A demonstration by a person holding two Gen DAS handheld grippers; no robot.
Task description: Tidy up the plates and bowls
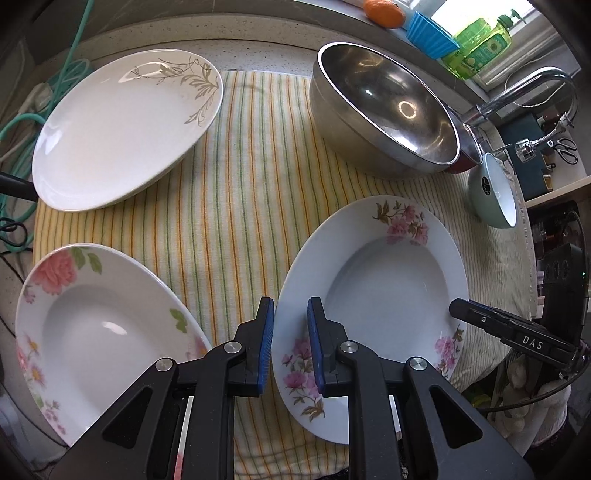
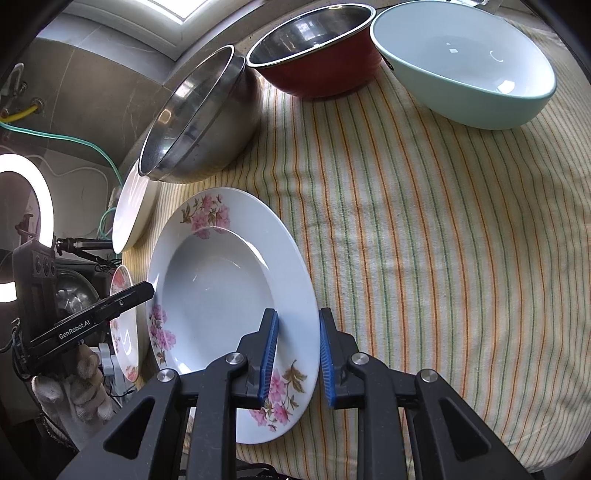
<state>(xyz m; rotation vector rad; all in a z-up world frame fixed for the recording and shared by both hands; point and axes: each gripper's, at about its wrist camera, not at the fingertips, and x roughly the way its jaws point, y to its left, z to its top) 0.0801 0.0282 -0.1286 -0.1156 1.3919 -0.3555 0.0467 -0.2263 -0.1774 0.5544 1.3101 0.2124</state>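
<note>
A deep white plate with pink flower sprays (image 1: 373,291) (image 2: 218,288) lies on the striped cloth (image 1: 236,221). My left gripper (image 1: 290,306) is shut on its left rim, one pad above and one outside the edge. My right gripper (image 2: 297,314) is shut on the opposite rim; in the left wrist view its black tip (image 1: 458,308) meets that rim. A rose-patterned plate (image 1: 99,332) lies to the left and a leaf-patterned white plate (image 1: 122,133) behind it. A steel bowl (image 1: 388,107), a red bowl (image 2: 317,55) and a mint bowl (image 2: 465,62) stand at the back.
An orange (image 1: 384,13), a blue cup (image 1: 430,35) and a green bottle (image 1: 480,44) sit on the sill, with a faucet (image 1: 532,85) to the right. Green cables (image 1: 22,122) run along the left edge. A ring light (image 2: 26,221) glows beside a gloved hand (image 2: 70,387).
</note>
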